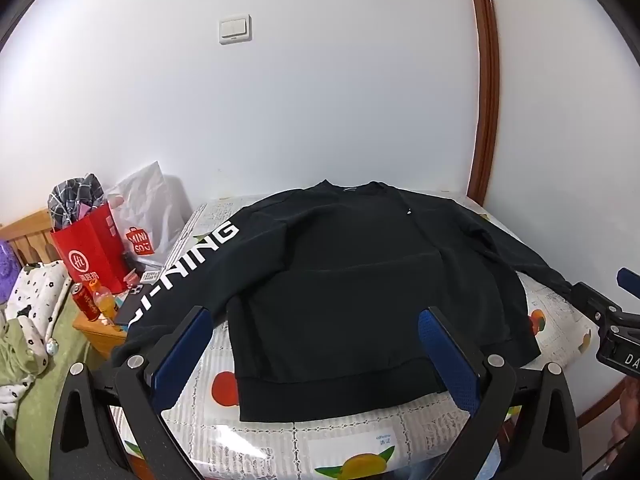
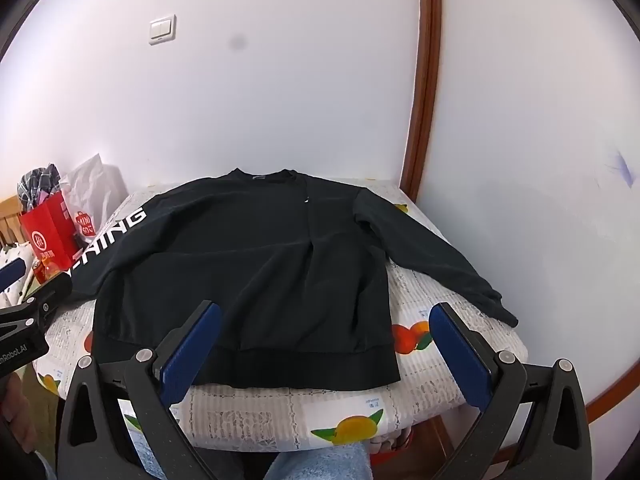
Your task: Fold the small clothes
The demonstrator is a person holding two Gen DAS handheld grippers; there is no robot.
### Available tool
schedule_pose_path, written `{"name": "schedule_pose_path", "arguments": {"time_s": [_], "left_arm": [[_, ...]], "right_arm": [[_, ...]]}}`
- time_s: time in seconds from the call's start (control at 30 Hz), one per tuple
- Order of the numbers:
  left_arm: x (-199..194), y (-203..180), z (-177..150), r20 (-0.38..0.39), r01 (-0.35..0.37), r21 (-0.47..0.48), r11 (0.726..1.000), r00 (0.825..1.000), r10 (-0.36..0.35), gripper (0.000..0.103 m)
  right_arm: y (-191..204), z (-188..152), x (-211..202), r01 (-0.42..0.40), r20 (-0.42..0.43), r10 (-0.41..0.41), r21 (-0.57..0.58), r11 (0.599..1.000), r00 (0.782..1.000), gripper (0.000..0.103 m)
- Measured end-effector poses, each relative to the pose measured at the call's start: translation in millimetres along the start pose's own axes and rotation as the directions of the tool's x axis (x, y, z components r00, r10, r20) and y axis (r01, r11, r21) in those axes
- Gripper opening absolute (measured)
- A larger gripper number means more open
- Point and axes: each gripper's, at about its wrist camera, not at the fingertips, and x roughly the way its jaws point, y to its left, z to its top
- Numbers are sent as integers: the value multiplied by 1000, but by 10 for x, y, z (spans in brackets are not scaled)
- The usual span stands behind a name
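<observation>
A black long-sleeved sweatshirt lies spread flat on a small table, collar toward the wall and hem toward me. White lettering runs down its left sleeve, which hangs off the table's left edge. The other sleeve lies out to the right, its cuff near the table's right edge. My left gripper hovers open above the hem, nothing between its blue pads. My right gripper also stands open over the hem's right part, holding nothing. Each gripper shows at the side edge of the other's view.
The table wears a fruit-print cloth and stands against a white wall beside a brown door frame. Left of it, a low wooden stand carries a red paper bag, a white bag, a can and a bottle. Jeans-clad knees show below.
</observation>
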Motion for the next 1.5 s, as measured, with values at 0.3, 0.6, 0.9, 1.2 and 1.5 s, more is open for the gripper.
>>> {"name": "schedule_pose_path", "arguments": {"time_s": [0.3,0.6,0.9,1.2,1.5], "left_arm": [[-78,64,40,10,12,-22,1000,1000,-12,103],[-107,82,0,22,1,-19,1000,1000,-1,103],[-115,128,-20,33,-27,-31,999,999,28,103],[-98,133,-71,29,-29,-41,999,999,30,103],[-57,125,-56,27,-25,-37,999,999,26,103]], "right_arm": [[18,10,-64,-20,9,20,-3,1000,1000,102],[5,-2,-112,-18,11,18,3,1000,1000,102],[21,-19,-88,-18,11,18,1,1000,1000,102],[31,-44,-72,-14,12,14,-1,1000,1000,102],[65,-32,-72,-4,11,4,-1,1000,1000,102]]}}
